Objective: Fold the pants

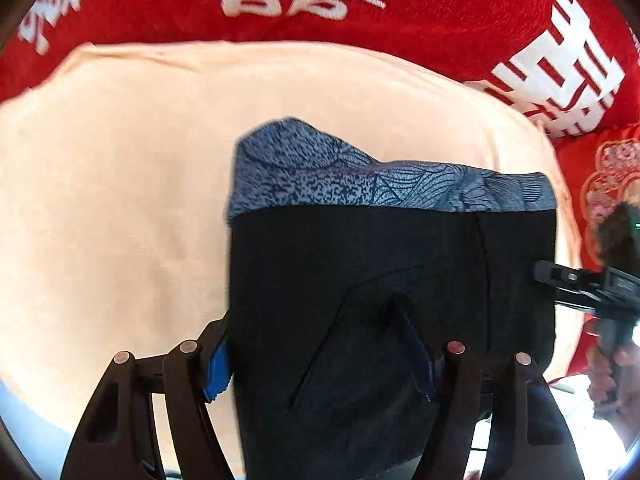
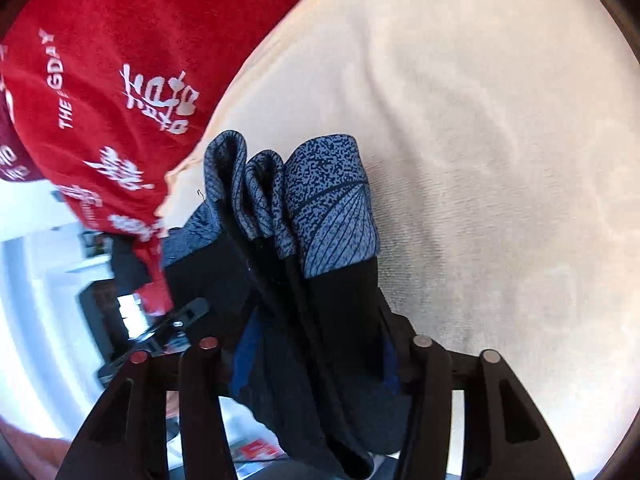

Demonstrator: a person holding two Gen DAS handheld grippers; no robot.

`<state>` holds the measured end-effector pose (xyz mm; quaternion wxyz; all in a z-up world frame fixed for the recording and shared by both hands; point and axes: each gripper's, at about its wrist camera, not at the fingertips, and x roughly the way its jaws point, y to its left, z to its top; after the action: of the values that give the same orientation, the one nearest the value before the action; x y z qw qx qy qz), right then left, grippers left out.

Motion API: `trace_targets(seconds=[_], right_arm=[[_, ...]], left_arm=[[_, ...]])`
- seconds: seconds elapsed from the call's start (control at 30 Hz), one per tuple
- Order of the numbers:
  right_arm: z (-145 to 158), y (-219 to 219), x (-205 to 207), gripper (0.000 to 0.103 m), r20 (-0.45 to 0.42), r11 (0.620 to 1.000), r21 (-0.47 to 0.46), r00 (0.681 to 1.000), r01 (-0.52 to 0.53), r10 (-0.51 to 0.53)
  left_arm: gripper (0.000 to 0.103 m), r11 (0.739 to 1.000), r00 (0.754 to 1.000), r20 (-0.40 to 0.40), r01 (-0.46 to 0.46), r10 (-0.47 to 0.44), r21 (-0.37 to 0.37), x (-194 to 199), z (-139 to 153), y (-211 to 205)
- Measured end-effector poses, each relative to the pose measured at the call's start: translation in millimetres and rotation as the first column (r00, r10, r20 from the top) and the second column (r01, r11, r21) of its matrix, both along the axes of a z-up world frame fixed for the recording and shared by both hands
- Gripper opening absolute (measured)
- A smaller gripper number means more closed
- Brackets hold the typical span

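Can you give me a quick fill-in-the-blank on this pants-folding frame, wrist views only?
1. The pants are mostly ____ in colour, with a patterned blue-grey band along one edge.
2. The pants hang over a pale ____ cloth.
3. Behind that cloth lies a ____ blanket with white lettering.
4. In both views, the fabric between the fingers of the left gripper and the right gripper belongs to the ____.

Missing words: black; peach; red; pants
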<state>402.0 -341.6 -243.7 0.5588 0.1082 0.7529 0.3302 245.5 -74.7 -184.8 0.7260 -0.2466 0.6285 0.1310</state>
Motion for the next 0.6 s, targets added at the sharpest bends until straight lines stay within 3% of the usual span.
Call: trace_targets(seconds=[0.03, 0.1, 0.13, 0.17, 0.33, 0.47, 0.6], right_arm=[[13, 2, -4, 0.066, 0.051, 0.998, -0.057, 0.999, -0.011, 0.014], [36, 7, -10, 0.077, 0.131, 0.993, -0.116, 0.991, -0.020, 0.035], [47, 8, -14, 0.083, 0.171, 0.990, -0.142, 0.984, -0.021, 0.045], [60, 12, -17, 0.083, 0.209, 0.986, -0.167, 0.977, -0.019, 0.054], [94, 22, -44, 0.094, 0.335, 0.958, -0.287, 0.936, -0.009, 0.110], [117, 35, -75, 0.094, 0.390, 0.914, -0.404, 0.897, -0.037, 0.209], [138, 52, -98, 0.094, 0.416, 0.903, -0.424, 0.871, -0.067, 0.260]], left_arm=[[0.072, 1.000, 1.000, -0.005, -0.002, 0.002, 0.031, -1, 7, -1], [0.086, 0.996, 1.000, -0.005, -0.003, 0.003, 0.089, -5, 22, -2], [0.098, 0.993, 1.000, -0.003, -0.001, 0.001, 0.114, -6, 30, -3], [0.100, 0.989, 1.000, 0.002, 0.006, -0.007, 0.146, -8, 39, -5], [0.100, 0.975, 0.999, -0.020, 0.044, -0.040, 0.220, -13, 62, -16], [0.100, 0.951, 0.998, -0.048, 0.042, -0.028, 0.306, -25, 82, -19], [0.100, 0.959, 0.999, -0.032, 0.030, -0.022, 0.281, -29, 96, -22]])
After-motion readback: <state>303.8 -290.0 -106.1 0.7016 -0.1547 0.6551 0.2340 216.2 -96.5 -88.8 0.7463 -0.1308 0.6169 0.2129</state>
